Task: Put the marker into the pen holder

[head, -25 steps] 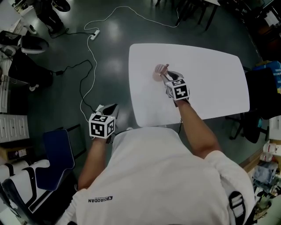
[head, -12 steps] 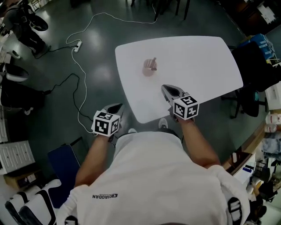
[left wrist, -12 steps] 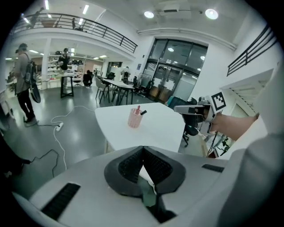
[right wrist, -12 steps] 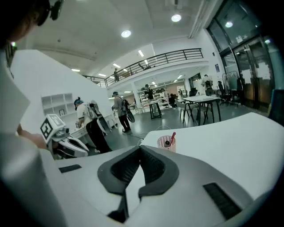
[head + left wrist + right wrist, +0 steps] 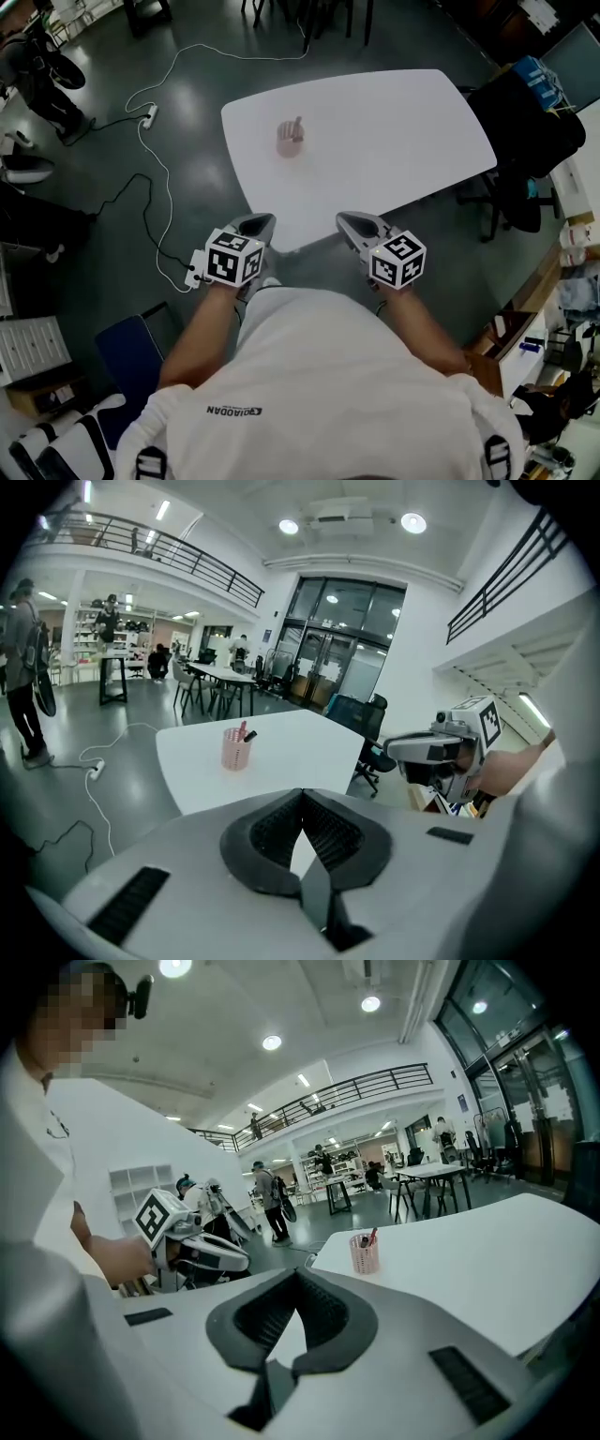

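A pink mesh pen holder (image 5: 290,141) stands on the far left part of the white table (image 5: 394,131). A red marker and a black marker (image 5: 246,731) stick out of its top. The left gripper view shows the holder (image 5: 234,749) well ahead, and so does the right gripper view (image 5: 364,1254). My left gripper (image 5: 255,225) and my right gripper (image 5: 354,223) hover side by side at the table's near edge, far from the holder. Both are shut with nothing between their tips. The right gripper (image 5: 441,752) shows in the left gripper view, and the left gripper (image 5: 202,1246) in the right one.
A white cable with a power strip (image 5: 150,117) runs over the dark floor left of the table. A black chair (image 5: 525,141) stands at the table's right end, a blue chair (image 5: 131,347) at lower left. People and more tables are far off in the hall.
My right gripper has drawn back from the pen holder to the table's near edge. The left gripper has risen and come in beside it. The markers stay in the holder.
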Available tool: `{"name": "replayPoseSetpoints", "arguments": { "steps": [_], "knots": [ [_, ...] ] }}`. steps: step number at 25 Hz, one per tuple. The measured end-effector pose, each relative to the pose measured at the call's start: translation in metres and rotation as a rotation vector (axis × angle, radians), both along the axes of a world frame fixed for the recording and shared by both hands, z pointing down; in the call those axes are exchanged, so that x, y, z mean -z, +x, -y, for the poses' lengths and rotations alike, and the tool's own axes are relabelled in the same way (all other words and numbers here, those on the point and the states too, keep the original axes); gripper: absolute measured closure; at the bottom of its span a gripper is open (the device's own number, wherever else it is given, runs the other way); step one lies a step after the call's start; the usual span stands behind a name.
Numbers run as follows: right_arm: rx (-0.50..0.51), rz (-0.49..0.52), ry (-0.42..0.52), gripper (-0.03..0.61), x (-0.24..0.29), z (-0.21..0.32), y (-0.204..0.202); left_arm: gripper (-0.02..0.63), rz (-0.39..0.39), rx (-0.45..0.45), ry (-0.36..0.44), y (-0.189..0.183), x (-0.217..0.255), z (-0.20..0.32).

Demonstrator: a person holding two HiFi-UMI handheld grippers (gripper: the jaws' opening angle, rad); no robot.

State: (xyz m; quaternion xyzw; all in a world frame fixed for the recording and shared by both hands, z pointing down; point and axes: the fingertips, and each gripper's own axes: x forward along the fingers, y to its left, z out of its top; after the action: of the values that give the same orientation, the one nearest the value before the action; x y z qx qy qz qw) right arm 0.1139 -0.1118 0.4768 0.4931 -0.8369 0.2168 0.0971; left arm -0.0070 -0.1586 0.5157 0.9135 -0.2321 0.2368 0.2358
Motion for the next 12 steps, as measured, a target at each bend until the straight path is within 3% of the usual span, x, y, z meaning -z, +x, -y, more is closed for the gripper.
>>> {"name": "replayPoseSetpoints", "arguments": {
  "steps": [7,12],
  "knots": [
    [-0.001,0.017,-0.001,0.558,0.006,-0.103,0.022,0.588,-0.013,-0.06,-0.026,0.042,0.013,-0.101],
    [0.009,0.038,-0.025,0.558,-0.008,-0.172,0.034,0.588,0.022,-0.037,-0.034,0.044,0.002,-0.164]
  ]
}}
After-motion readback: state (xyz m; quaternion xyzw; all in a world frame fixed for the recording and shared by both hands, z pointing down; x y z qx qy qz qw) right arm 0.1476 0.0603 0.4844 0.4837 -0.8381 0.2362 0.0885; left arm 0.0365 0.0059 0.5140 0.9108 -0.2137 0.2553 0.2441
